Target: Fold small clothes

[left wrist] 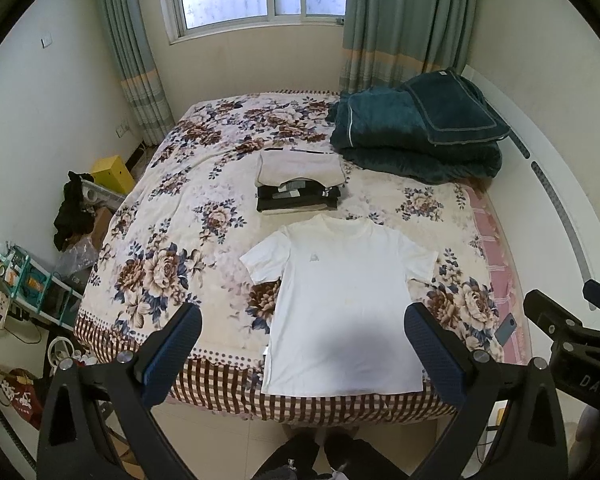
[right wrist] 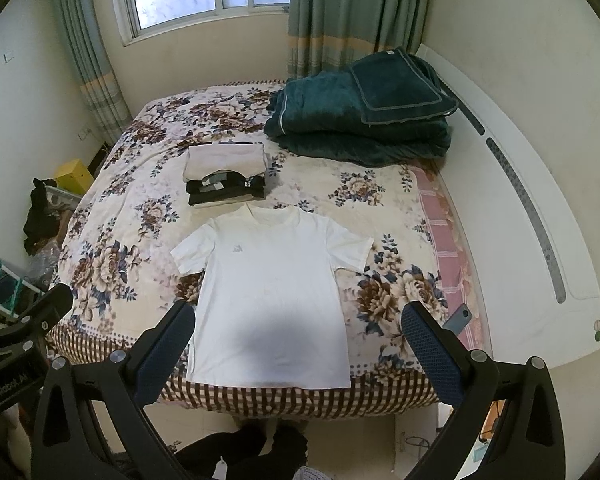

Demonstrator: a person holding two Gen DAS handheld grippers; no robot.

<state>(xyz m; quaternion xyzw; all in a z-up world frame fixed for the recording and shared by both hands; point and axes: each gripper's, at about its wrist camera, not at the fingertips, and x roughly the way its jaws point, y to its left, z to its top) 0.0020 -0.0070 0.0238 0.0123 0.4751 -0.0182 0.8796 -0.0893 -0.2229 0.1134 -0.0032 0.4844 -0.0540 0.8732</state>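
A white T-shirt lies flat and spread on the floral bed, collar away from me, hem at the near edge; it also shows in the right wrist view. Behind it stands a pile of folded clothes, a beige one on top of dark ones, also in the right wrist view. My left gripper is open and empty, held above the shirt's hem. My right gripper is open and empty, also above the hem. Each gripper's body shows at the edge of the other's view.
A folded dark green blanket lies at the bed's far right. A phone lies on the pink sheet at the right edge. A white headboard runs along the right. Clutter and a yellow box stand on the floor at left.
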